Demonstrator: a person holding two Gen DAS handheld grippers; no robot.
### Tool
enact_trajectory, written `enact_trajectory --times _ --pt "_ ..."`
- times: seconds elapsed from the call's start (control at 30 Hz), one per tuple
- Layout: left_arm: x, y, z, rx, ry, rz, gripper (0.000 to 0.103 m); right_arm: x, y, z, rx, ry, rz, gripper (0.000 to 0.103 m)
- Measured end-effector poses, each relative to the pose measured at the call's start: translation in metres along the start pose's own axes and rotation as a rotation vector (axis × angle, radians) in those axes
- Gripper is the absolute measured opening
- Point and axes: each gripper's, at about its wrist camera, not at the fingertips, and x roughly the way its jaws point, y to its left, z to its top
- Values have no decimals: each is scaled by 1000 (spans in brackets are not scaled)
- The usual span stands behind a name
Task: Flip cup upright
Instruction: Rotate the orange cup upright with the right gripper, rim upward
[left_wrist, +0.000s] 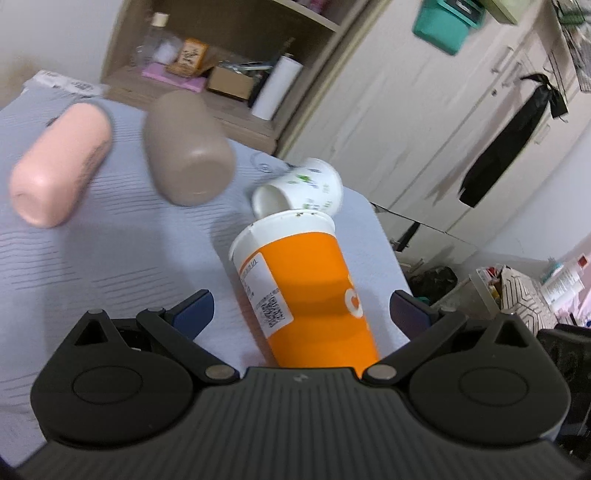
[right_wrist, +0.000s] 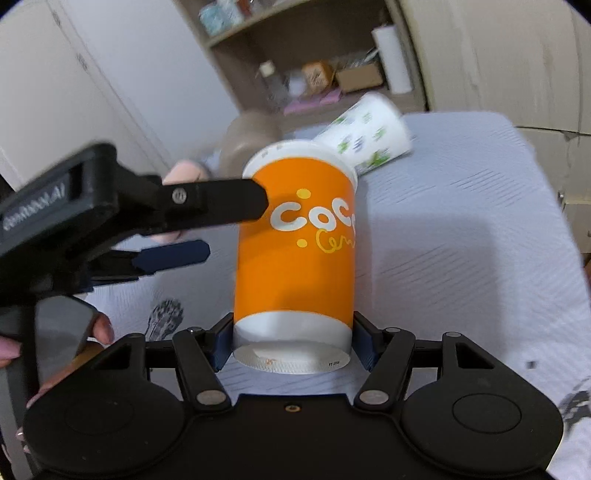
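Note:
An orange paper cup (right_wrist: 295, 251) with a white rim lies tilted, its base toward the right wrist camera. My right gripper (right_wrist: 293, 341) is shut on the cup's base end, a blue pad on each side. In the left wrist view the same orange cup (left_wrist: 306, 284) sits between the spread blue pads of my left gripper (left_wrist: 301, 314), which is open and not touching it. The left gripper also shows in the right wrist view (right_wrist: 207, 225), one finger by the cup's upper left side.
A white cup with green print (left_wrist: 303, 188) lies on its side behind the orange cup's rim. A brown tumbler (left_wrist: 188, 147) and a pink tumbler (left_wrist: 59, 162) lie on the grey-blue cloth (left_wrist: 92, 258). A wooden shelf unit (left_wrist: 229, 74) stands behind.

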Motion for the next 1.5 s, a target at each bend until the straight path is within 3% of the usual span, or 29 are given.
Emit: enact_trajectory --times 0.27,0.43,0.57,0.73,0.87,0.93,0.97,1.03,1.27,1.5 --pt "-6 48 8 -98 0 -11 100 25 35 10 -97 64 -22 71" --pt "-7 59 10 -106 -2 -44 100 18 30 19 -93 60 52 89" --pt "-10 64 10 -107 -8 -71 100 9 31 27 -144 48 72 92" --pt "-7 74 12 -152 7 -87 96 9 40 40 -224 91 103 92" --pt "1 82 12 -189 41 -111 88 24 44 56 -261 131 73 90" --pt "4 91 11 -241 38 -174 81 25 44 56 -260 164 64 78" --pt "6 94 11 -258 43 -183 80 26 43 57 -256 173 60 77" --pt "10 95 10 -244 54 -183 76 25 41 57 -251 172 68 76" --pt "16 84 8 -208 75 -179 78 21 34 49 -218 147 92 76" --pt "-4 57 1 -97 16 -175 74 -2 34 35 -255 86 99 76"
